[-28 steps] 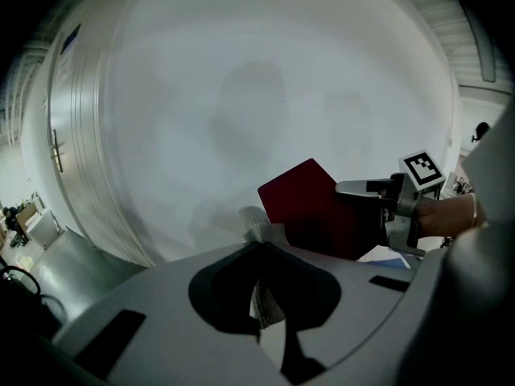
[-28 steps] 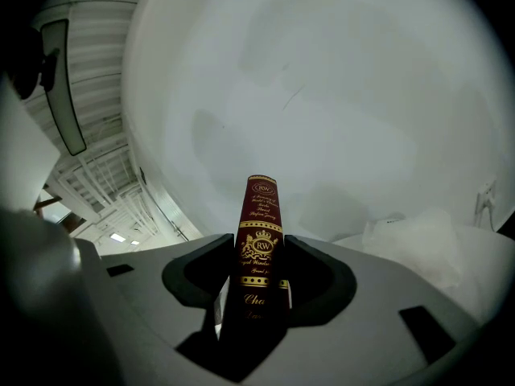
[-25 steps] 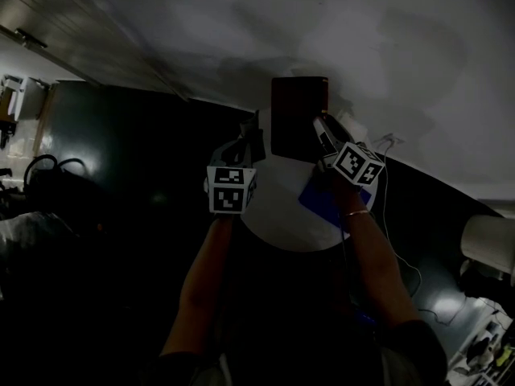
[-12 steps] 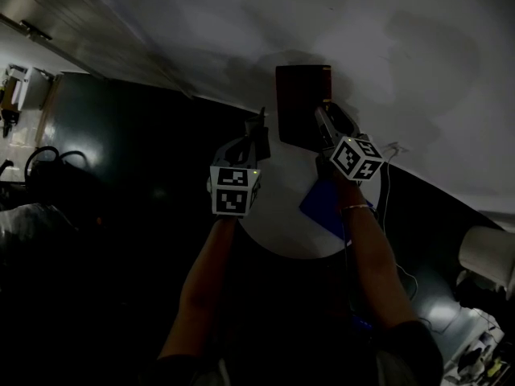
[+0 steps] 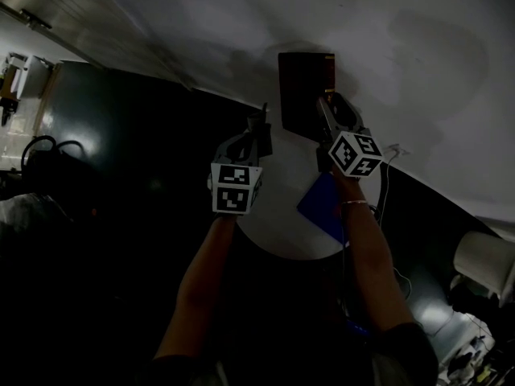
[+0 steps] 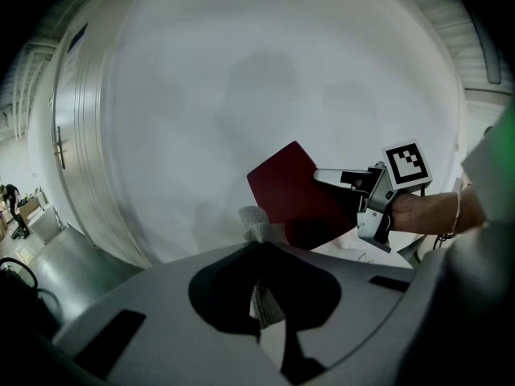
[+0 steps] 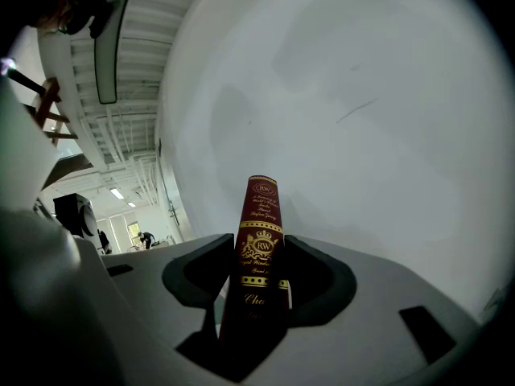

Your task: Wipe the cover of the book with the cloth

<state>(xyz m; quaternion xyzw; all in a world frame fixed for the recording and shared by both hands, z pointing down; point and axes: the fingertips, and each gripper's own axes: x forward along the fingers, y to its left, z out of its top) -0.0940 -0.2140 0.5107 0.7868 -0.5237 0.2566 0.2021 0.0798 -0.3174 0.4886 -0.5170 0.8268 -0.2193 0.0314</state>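
A dark red book (image 5: 302,93) with gold print on its spine (image 7: 259,215) is held up off the round white table (image 5: 273,223). My right gripper (image 5: 323,112) is shut on its spine edge, and the spine stands upright between the jaws (image 7: 256,273). My left gripper (image 5: 259,129) sits to the left of the book, a little apart from it, and is shut on a pale knitted cloth (image 6: 255,219) whose end sticks out past the jaws. From the left gripper view the book's plain cover (image 6: 294,195) faces me, with the right gripper (image 6: 331,185) at its right edge.
A flat blue thing (image 5: 320,203) lies on the table under my right wrist. A thin cable (image 5: 388,153) runs off the table's right side. A pale wall rises behind the table, with dark floor to the left and a white cylinder (image 5: 483,260) at the far right.
The right gripper has carried the book a little up and away from me and rolled, so its marker cube shows another face. The left gripper with the cloth has hardly moved.
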